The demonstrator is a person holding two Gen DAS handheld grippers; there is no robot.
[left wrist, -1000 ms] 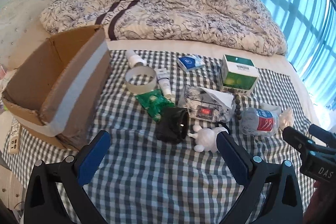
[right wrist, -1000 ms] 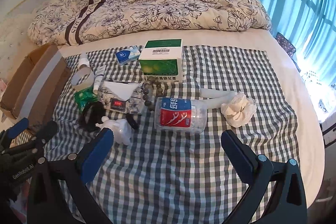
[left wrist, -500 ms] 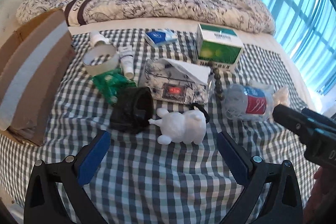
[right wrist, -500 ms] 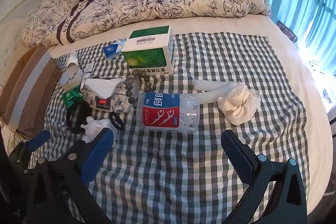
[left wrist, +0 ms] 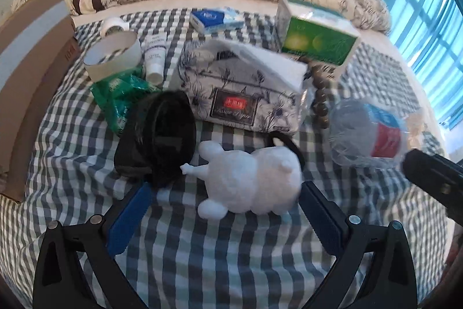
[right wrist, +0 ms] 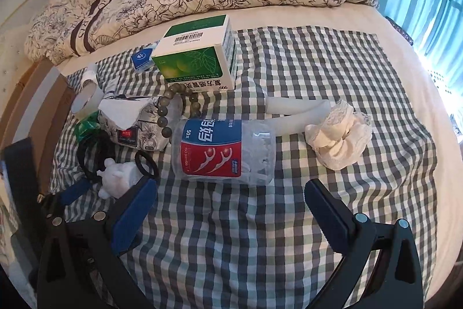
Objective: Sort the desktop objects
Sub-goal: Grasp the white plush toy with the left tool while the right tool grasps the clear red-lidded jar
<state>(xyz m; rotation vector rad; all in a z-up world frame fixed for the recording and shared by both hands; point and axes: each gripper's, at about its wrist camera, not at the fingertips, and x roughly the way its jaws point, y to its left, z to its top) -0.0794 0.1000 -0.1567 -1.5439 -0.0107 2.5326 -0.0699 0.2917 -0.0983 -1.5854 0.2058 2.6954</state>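
Left wrist view, left gripper [left wrist: 224, 200] jaws spread wide, white rabbit figurine [left wrist: 251, 178] framed between them on checked cloth [left wrist: 202, 257], right gripper [right wrist: 230, 197] jaws likewise spread, floss-pick jar [right wrist: 222, 152] lying just ahead.

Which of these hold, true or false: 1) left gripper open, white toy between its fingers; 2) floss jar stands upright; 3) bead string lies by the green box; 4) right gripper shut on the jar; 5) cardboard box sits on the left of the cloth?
1) True: the left gripper is open, with the white toy lying between its fingers, not clamped.
2) False: the floss jar lies on its side.
3) True: the bead string lies just in front of the green box.
4) False: the right gripper is open and empty, short of the jar.
5) True: cardboard box.
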